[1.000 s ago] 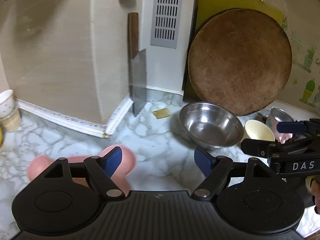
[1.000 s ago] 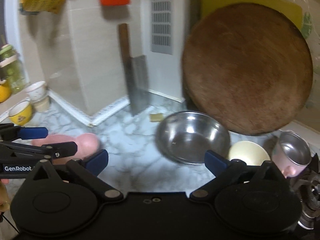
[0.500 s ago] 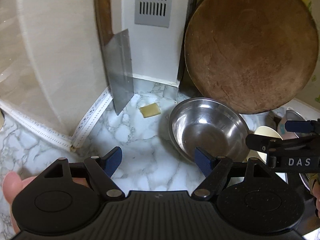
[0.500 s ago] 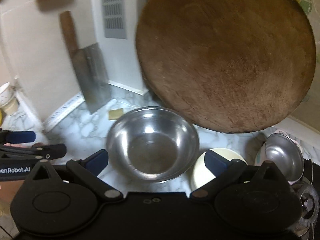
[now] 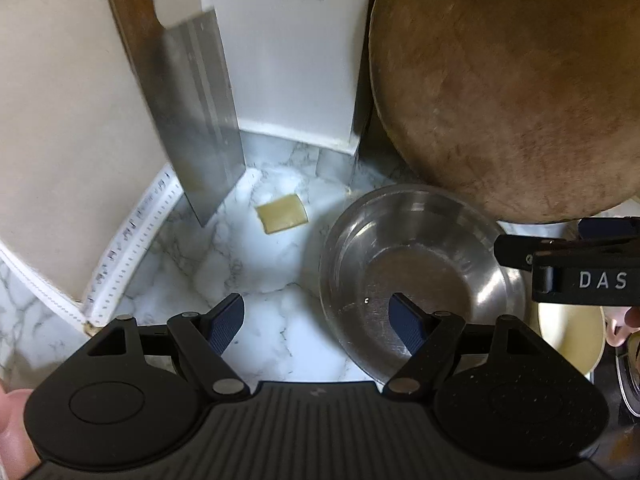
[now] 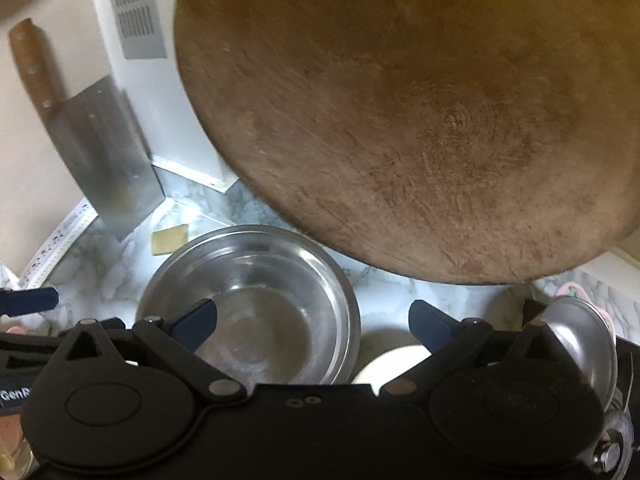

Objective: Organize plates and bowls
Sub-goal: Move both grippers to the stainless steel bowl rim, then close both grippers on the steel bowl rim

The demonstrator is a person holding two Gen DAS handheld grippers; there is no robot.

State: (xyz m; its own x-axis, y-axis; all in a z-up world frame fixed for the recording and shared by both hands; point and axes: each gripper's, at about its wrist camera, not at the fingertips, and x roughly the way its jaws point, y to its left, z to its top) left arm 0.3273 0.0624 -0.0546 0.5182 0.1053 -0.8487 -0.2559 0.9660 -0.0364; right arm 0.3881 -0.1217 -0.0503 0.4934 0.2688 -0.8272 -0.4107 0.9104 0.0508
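A large steel bowl [image 5: 416, 276] [image 6: 260, 300] stands empty on the marble counter. My left gripper [image 5: 318, 322] is open; its right finger hangs over the bowl's near left side and its left finger over bare counter. My right gripper [image 6: 314, 330] is open too, its left finger over the bowl's inside and its right finger past the rim, above a cream bowl [image 6: 390, 364] [image 5: 568, 340]. Further right sits a smaller steel bowl [image 6: 576, 344] with a pink outside. Nothing is held by either gripper. The right gripper's tips [image 5: 560, 248] show at the left view's right edge.
A big round wooden board [image 5: 508, 88] [image 6: 408, 120] leans on the wall just behind the bowls. A cleaver [image 5: 192, 128] [image 6: 96, 148] stands against the tiled corner to the left. A small yellow pad [image 5: 282, 214] lies on the counter. A stove edge [image 6: 624, 396] is at the far right.
Both grippers have moved forward and down toward the large steel bowl, which now lies under their fingers. The pink object at the left has dropped out of view. Both grippers stayed open.
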